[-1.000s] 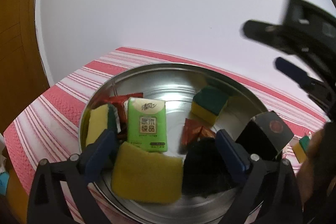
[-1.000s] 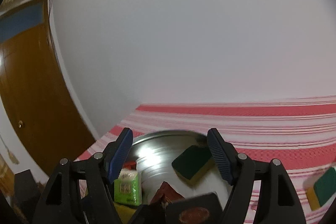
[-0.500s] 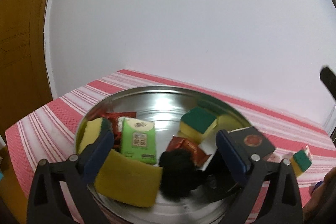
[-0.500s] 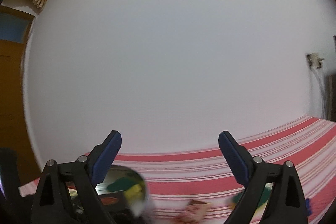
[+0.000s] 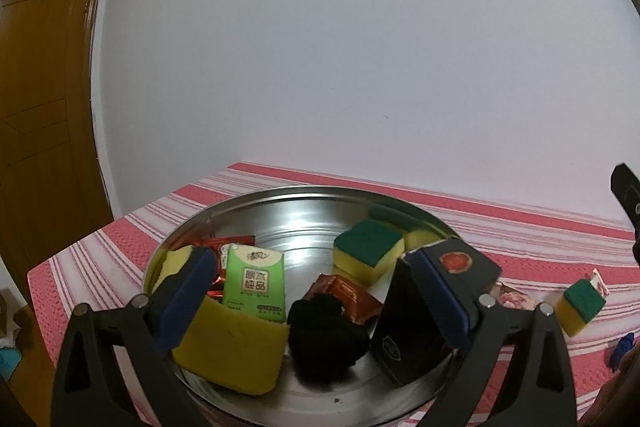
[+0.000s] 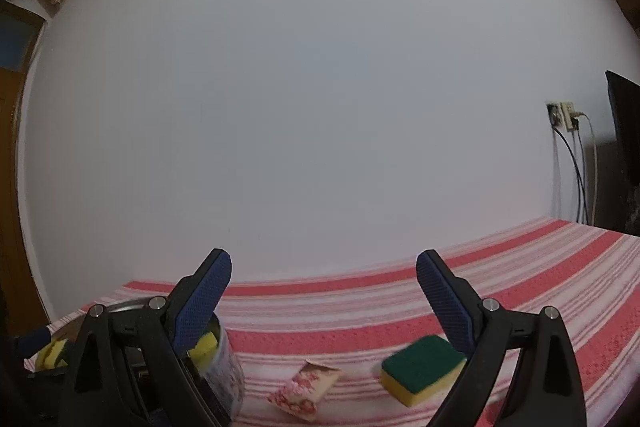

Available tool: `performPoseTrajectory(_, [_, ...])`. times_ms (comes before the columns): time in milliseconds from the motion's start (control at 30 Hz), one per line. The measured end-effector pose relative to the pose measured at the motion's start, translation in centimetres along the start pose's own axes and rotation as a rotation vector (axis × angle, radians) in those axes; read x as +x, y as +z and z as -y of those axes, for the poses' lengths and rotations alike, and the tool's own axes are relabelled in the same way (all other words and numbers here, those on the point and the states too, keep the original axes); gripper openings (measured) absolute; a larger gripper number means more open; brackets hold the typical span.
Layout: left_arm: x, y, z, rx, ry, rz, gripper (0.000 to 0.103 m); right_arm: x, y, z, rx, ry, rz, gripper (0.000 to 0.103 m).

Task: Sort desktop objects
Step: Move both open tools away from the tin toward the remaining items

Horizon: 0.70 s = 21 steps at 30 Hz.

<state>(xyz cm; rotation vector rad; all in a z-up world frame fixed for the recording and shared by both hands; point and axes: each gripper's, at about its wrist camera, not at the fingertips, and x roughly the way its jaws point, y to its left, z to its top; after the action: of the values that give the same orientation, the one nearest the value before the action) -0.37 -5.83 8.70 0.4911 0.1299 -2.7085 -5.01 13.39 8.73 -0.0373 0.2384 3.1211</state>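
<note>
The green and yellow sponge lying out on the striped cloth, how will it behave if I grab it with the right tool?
The sponge looks like soft foam under a scouring layer, so it will probably squash between the pads and weigh little. Its flat block shape suggests it won't roll. The right tool stands open wide enough to straddle it, though the cloth may drag if it is pushed.

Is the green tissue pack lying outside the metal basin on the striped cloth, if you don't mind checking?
No, the green tissue pack lies inside the metal basin, between a yellow sponge and red snack packets.
</note>
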Motion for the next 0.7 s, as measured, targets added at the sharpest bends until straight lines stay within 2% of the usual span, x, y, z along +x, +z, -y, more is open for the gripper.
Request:
performPoseTrajectory(133, [-0.4, -0.1, 0.6, 0.023, -0.005, 0.003, 0.102, -0.6, 0.6, 1.7, 0.024, -0.019, 0.016, 0.096])
performPoseTrajectory(700, [-1.0, -0.7, 3.4, 0.064, -0.054, -0.014, 0.102, -2.7, 1.7, 6.0, 0.051, -0.127, 0.042, 0.096])
